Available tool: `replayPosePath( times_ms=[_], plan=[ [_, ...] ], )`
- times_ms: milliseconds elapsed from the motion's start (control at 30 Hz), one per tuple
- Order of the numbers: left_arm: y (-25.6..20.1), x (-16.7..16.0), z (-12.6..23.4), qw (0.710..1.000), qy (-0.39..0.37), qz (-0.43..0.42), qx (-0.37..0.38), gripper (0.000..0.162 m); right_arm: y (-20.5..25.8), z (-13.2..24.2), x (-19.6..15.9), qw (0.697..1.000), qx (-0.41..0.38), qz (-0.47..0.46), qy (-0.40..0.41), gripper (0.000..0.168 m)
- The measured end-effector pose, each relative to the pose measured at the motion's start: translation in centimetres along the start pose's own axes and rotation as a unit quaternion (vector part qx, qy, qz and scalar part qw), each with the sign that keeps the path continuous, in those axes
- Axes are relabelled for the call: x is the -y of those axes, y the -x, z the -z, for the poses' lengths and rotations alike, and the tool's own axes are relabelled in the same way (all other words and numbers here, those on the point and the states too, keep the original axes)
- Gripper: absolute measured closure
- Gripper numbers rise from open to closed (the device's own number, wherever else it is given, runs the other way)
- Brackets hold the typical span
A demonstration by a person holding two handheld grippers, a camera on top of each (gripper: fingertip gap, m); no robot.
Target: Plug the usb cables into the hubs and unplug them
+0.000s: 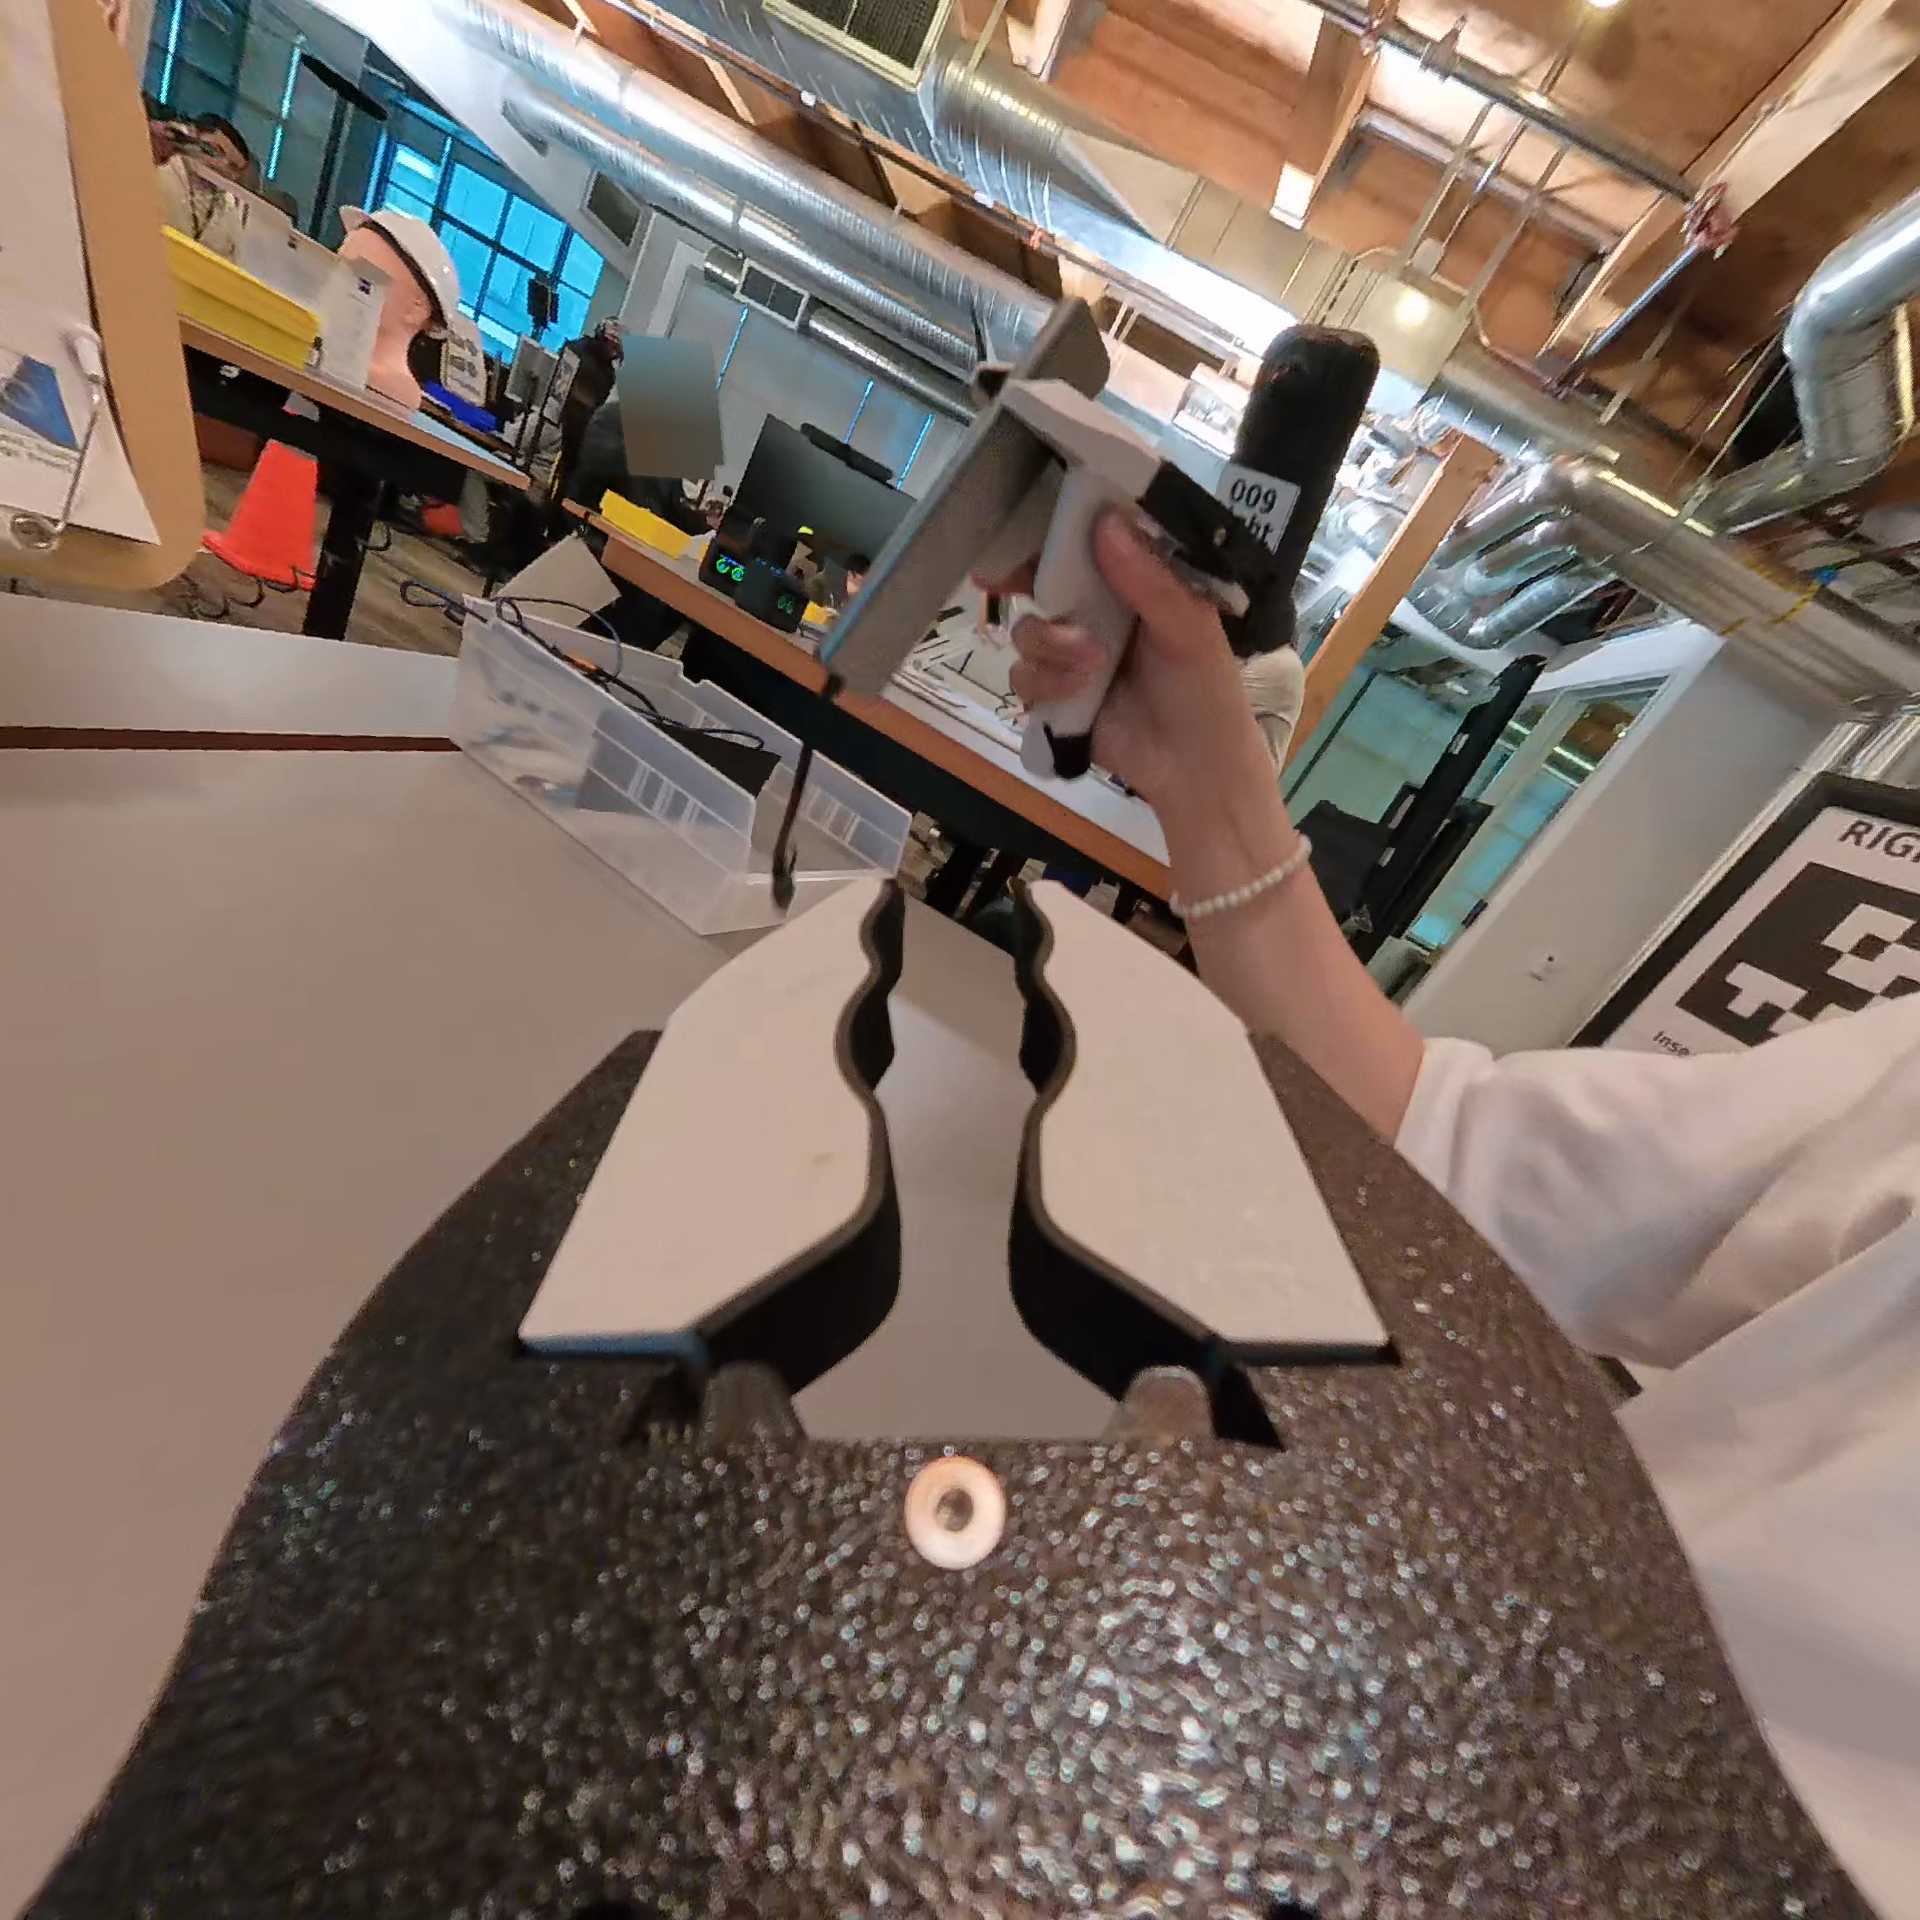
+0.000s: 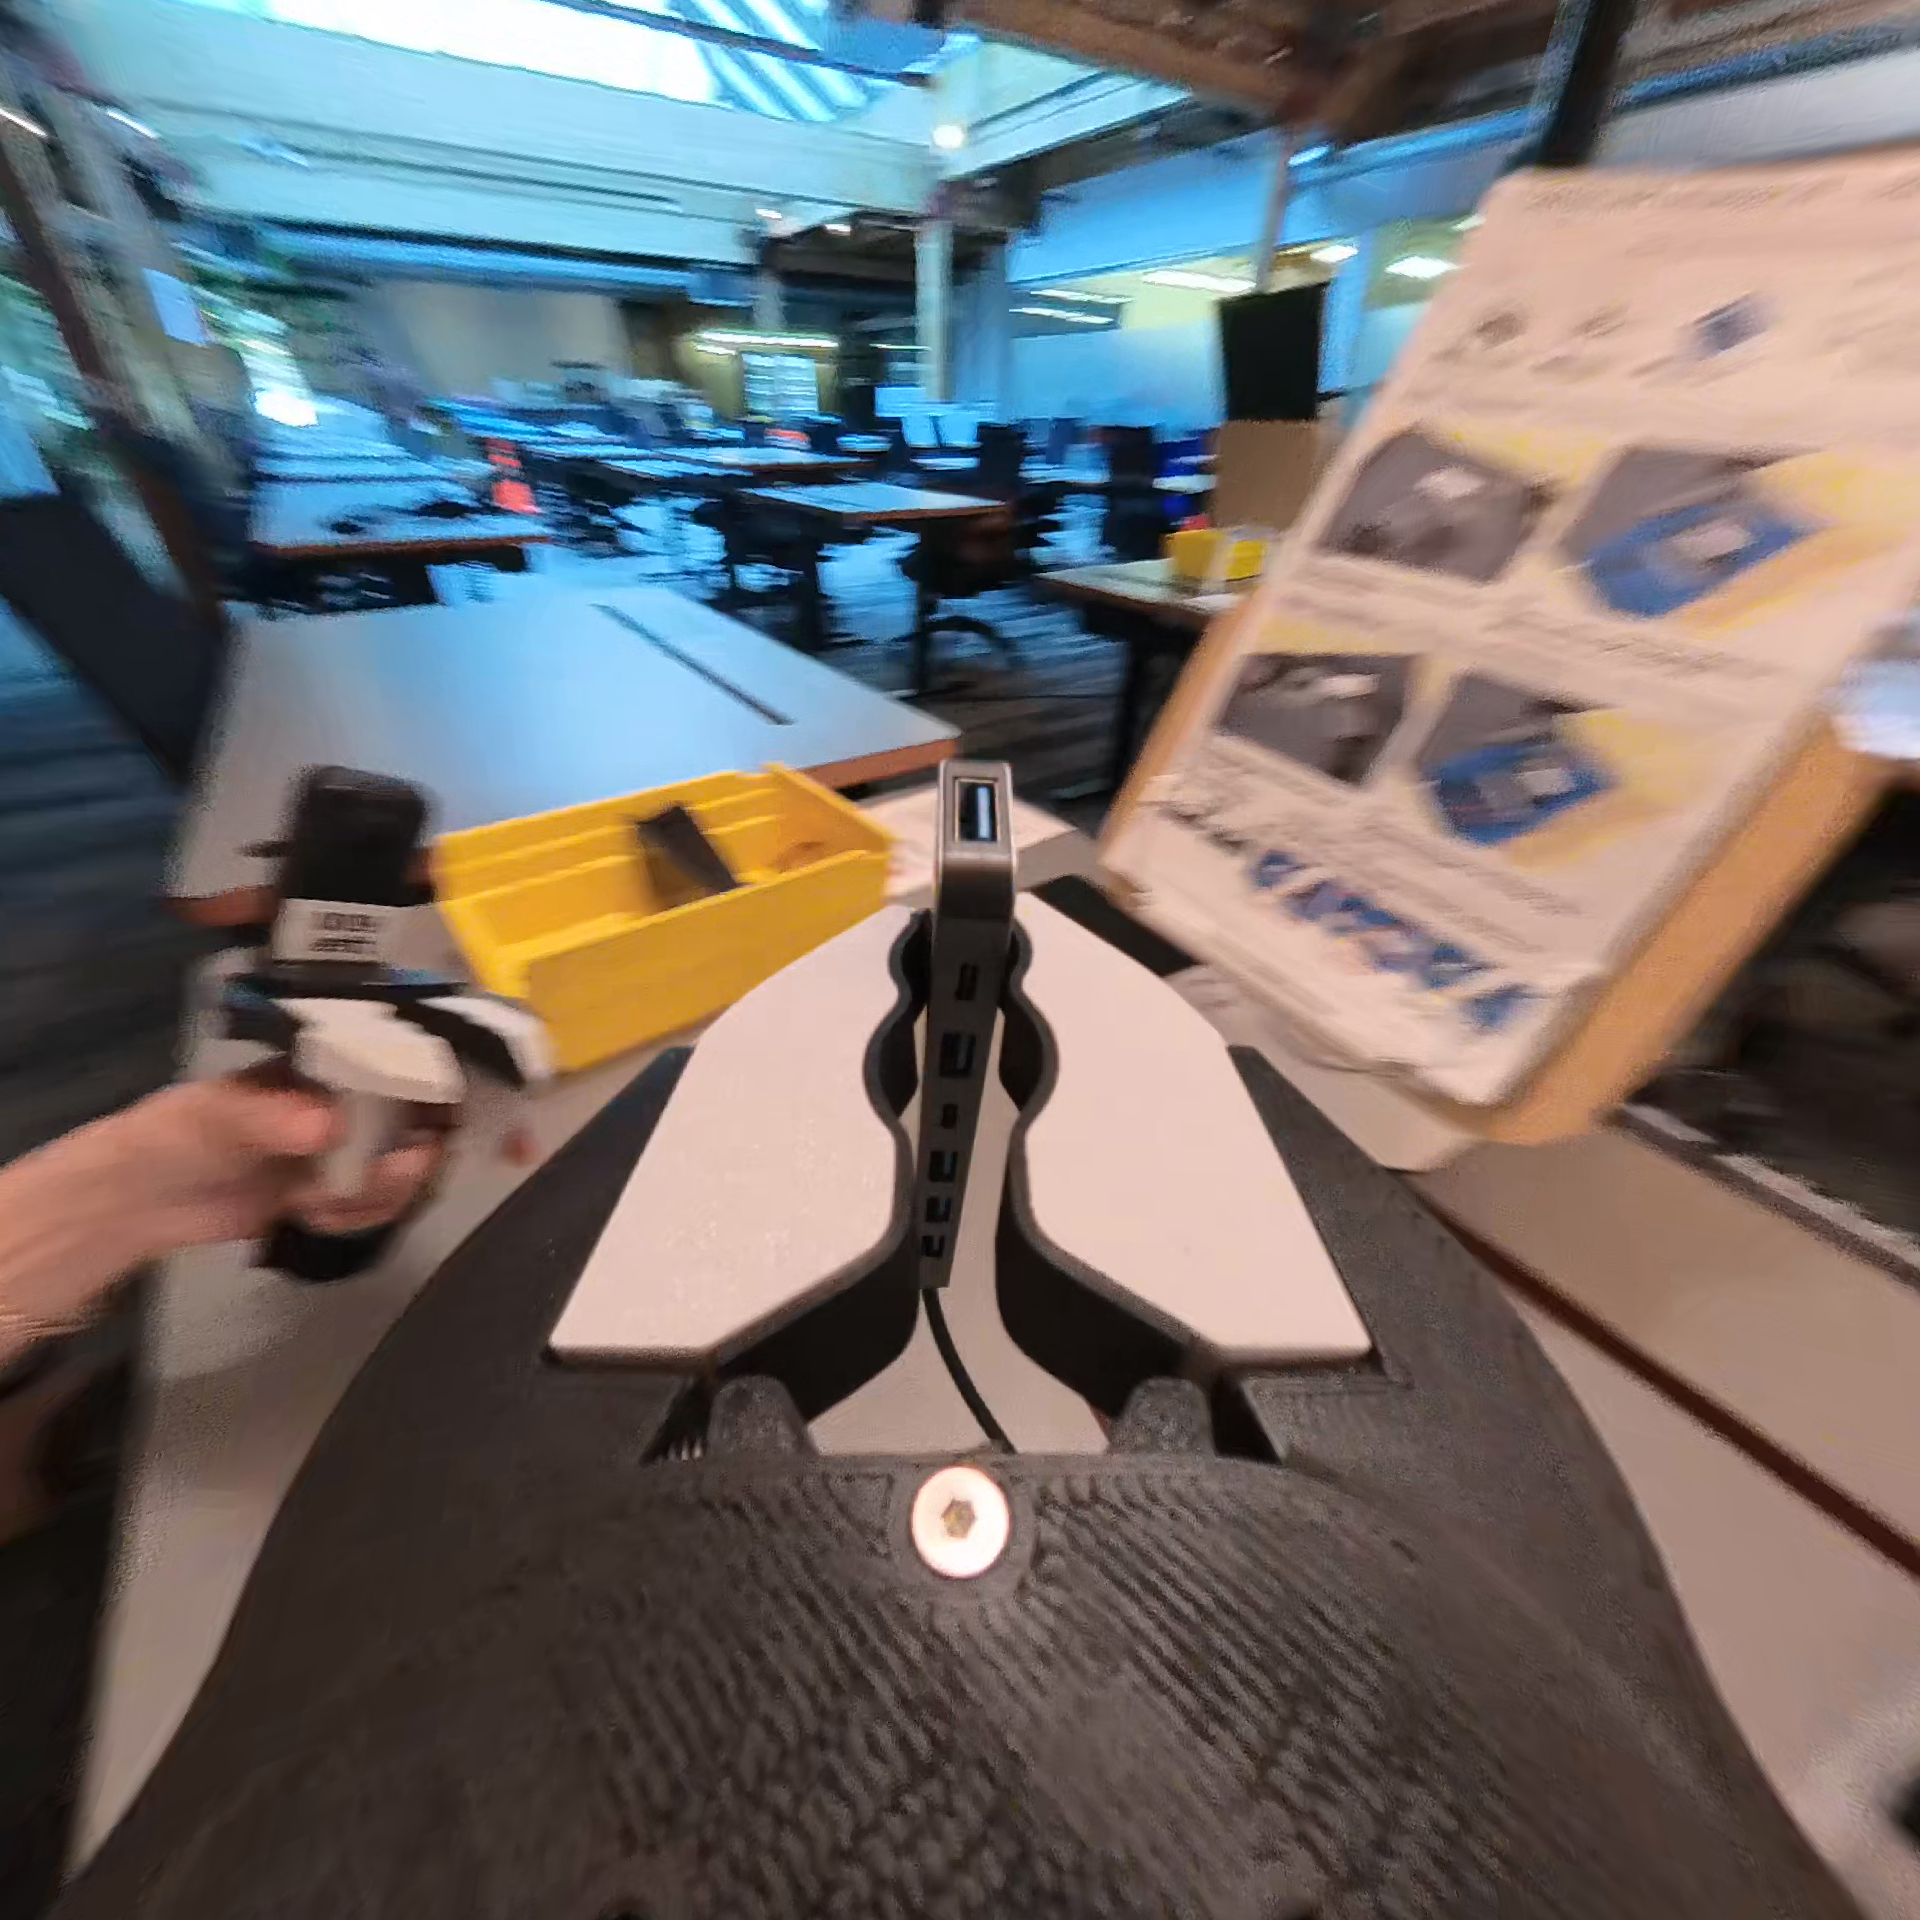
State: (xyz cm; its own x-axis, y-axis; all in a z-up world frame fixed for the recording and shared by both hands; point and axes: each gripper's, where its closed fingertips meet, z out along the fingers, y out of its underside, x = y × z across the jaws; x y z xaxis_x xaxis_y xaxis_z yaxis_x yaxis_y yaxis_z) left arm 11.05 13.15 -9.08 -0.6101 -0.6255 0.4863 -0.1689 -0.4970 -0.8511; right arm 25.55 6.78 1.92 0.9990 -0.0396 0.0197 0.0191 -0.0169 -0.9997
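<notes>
My right gripper [image 2: 966,935] is shut on a slim grey USB hub [image 2: 971,831] that stands on end between the fingers, one port facing out at its far end. The hub's black cable [image 2: 961,1361] runs back toward the camera. In the left wrist view a hand holds the right gripper [image 1: 935,520] raised above the table, and the cable [image 1: 792,810] dangles below it. My left gripper [image 1: 956,920] is open and empty, low over the pale table [image 1: 260,1039]. It also shows blurred at the left of the right wrist view [image 2: 468,1029], held by a hand.
A clear plastic bin [image 1: 665,769] with dark cables stands on the table beyond my left gripper. A yellow divided bin [image 2: 665,914] holds a black item [image 2: 681,847]. A tilted board with a printed sheet [image 2: 1507,675] stands at the right. Other tables lie behind. Left tips to right tips: about 20 cm.
</notes>
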Motion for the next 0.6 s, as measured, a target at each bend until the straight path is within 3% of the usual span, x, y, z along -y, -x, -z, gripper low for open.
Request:
replayPosePath(
  times_ms=[100,267,400,600],
  plan=[
    [0.3,-0.1,0.2,1.0,0.005,0.006,0.006,0.144,-6.6,3.2,1.7,0.989,-0.116,0.088,0.008,0.156],
    [0.4,-0.1,0.2,1.0,0.001,0.024,-0.004,0.148,-15.5,7.6,0.2,0.963,-0.209,0.158,0.063,0.157],
    [0.6,-0.5,0.1,1.0,0.009,0.025,-0.002,0.149,-19.4,9.6,-2.9,0.963,-0.23,0.122,0.062,0.156],
    [0.8,-1.1,-0.1,0.999,0.018,0.036,-0.006,0.15,-23.2,11.6,-6.6,0.965,-0.263,0.011,-0.008,0.157]
  ],
)
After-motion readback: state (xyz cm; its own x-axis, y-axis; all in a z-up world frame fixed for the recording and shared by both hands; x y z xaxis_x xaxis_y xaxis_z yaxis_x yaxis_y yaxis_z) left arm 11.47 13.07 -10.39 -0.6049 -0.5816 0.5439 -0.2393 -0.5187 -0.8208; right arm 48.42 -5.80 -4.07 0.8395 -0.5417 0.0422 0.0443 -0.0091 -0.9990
